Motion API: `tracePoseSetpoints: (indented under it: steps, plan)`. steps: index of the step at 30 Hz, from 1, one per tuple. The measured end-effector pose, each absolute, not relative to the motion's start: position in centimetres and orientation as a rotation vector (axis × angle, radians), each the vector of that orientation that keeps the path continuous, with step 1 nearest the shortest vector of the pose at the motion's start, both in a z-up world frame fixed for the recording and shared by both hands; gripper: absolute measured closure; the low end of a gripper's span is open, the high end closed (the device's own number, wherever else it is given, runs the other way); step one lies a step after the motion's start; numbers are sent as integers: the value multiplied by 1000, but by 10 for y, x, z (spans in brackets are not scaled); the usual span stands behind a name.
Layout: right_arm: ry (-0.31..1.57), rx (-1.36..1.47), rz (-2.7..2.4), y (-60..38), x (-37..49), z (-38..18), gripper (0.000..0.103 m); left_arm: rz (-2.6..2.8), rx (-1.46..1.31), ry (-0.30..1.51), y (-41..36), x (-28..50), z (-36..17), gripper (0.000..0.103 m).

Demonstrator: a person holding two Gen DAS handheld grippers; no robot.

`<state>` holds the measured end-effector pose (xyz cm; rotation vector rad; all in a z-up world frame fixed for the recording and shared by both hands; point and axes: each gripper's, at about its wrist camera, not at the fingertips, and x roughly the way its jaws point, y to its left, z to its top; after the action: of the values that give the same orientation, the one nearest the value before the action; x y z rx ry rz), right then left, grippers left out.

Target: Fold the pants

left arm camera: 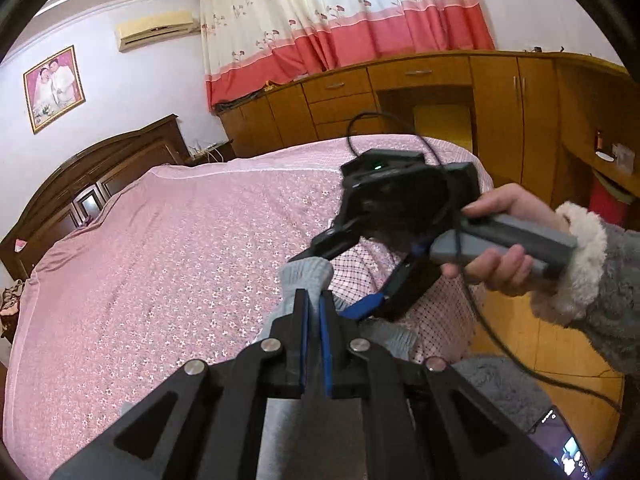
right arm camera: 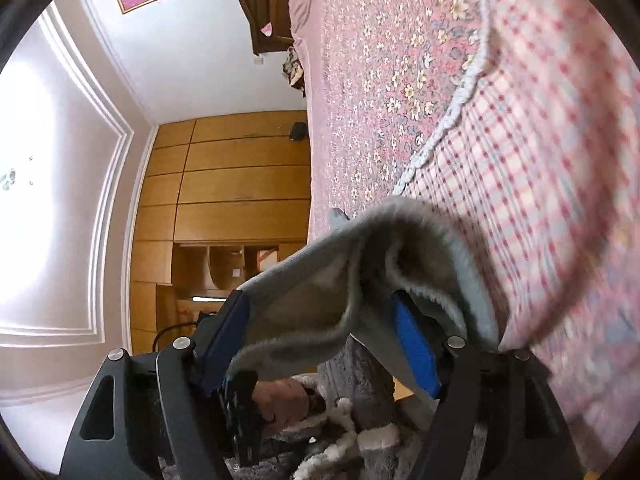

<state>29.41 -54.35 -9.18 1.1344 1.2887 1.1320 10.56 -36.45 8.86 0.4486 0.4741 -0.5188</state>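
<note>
I see a big bed (left arm camera: 168, 248) w/ a pink flowery cover. Behind it: dark wood headboard (left arm camera: 100, 184), wood cabinets (left arm camera: 440, 96), red & white curtain (left arm camera: 340, 16). Above the headboard: framed pic (left arm camera: 54, 88) on a pale wall, AC unit (left arm camera: 156, 30). Right of bed: wood floor (left arm camera: 540, 344).

Bed (left arm camera: 160, 248) under pink flowered cover, checked pink pants (left arm camera: 356, 276) on its near corner.

A home bedroom is showing: a bed (left arm camera: 160, 240) is lying under a curtain (left arm camera: 340, 20), cabinets (left arm camera: 440, 92) and a framed photo (left arm camera: 54, 88).
</note>
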Motion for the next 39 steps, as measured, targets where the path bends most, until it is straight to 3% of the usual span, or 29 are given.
tracePoseSetpoints:
  steps: [9, 20, 39]
  plan:
    - [1151, 1113, 1227, -544, 282, -71, 29, -498, 434, 434, -363, 102, 98, 98]
    - [1017, 1258, 1108, -575, 311, -89, 29, -527, 417, 435, -362, 96, 105, 100]
    - [1009, 1044, 1014, -604, 289, -61, 29, -670, 560, 588, -411, 90, 9, 100]
